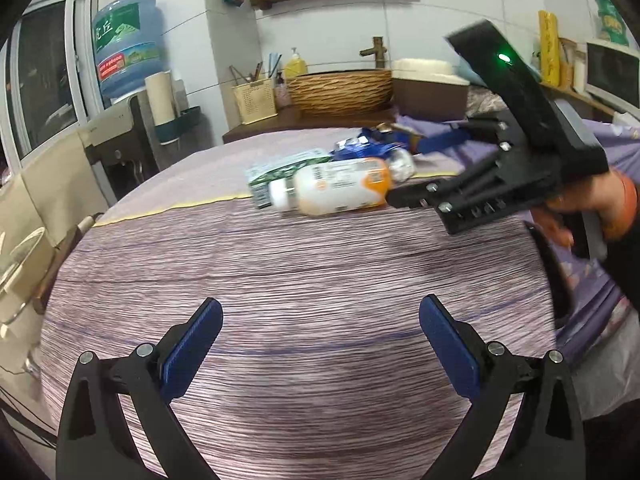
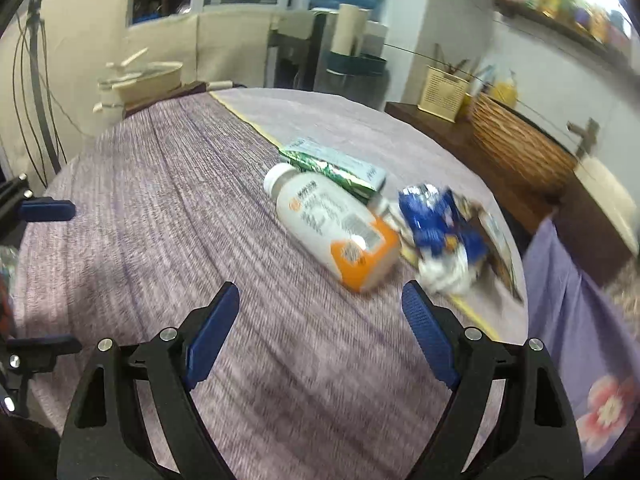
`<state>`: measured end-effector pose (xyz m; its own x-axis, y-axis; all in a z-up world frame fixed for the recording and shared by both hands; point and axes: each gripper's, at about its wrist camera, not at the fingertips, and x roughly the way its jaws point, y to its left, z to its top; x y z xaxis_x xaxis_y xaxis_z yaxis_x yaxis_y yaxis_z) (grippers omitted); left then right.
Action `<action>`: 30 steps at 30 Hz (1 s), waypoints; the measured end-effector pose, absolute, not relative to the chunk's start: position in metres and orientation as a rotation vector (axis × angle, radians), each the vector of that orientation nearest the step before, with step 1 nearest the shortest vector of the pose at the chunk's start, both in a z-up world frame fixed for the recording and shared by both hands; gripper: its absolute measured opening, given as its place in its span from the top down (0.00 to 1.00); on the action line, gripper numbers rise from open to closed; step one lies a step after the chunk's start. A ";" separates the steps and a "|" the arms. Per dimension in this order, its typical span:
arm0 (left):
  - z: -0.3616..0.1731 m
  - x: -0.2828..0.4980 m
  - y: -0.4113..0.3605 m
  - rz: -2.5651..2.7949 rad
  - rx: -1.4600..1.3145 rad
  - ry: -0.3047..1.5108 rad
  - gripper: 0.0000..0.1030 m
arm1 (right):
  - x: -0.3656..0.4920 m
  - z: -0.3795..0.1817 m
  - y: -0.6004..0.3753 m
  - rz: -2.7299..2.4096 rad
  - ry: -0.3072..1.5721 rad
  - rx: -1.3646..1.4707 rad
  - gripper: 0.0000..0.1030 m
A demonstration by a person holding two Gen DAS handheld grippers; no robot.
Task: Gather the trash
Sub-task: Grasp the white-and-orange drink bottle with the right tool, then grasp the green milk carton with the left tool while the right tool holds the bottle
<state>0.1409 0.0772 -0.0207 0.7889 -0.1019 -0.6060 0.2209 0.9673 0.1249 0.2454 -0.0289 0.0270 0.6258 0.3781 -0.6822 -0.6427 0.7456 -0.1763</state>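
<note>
A white and orange plastic bottle (image 1: 336, 190) (image 2: 336, 224) lies on its side on the purple striped cloth. Behind it lies a green and white carton (image 1: 280, 170) (image 2: 336, 168). A crumpled blue wrapper (image 1: 368, 146) (image 2: 440, 232) lies beside the bottle's base. My left gripper (image 1: 320, 320) is open and empty, well short of the trash. My right gripper (image 2: 320, 308) is open and empty, just in front of the bottle's orange end; in the left wrist view (image 1: 432, 168) it reaches in from the right toward the bottle.
The cloth-covered table (image 1: 280, 280) drops off at left and right. A wicker basket (image 1: 340, 88), a utensil holder (image 1: 256, 100) and a brown box (image 1: 432, 92) stand on a counter behind. A water dispenser (image 1: 128, 48) stands far left. A pan (image 2: 140, 76) sits beyond the table.
</note>
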 end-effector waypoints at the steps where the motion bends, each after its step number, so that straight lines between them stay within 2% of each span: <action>1: -0.020 0.144 0.082 -0.173 0.194 0.643 0.05 | 0.251 0.027 -0.023 0.613 0.668 -0.455 0.20; 13: -0.027 0.164 0.114 -0.184 0.253 0.672 0.05 | 0.332 -0.004 0.057 0.722 0.788 -0.872 0.21; 17: -0.030 0.172 0.116 -0.183 0.294 0.675 0.05 | 0.343 -0.022 0.067 0.715 0.826 -0.993 0.33; 20: -0.030 0.181 0.118 -0.201 0.308 0.677 0.05 | 0.348 -0.022 0.066 0.744 0.849 -0.967 0.38; 30: -0.039 0.213 0.133 -0.224 0.228 0.741 0.05 | 0.315 -0.016 0.048 0.777 0.827 -0.826 0.40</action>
<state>0.2127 0.1329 -0.0385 0.7165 -0.1206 -0.6871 0.2808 0.9515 0.1258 0.3151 0.0484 -0.0164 0.4552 0.2564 -0.8527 -0.8349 0.4557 -0.3087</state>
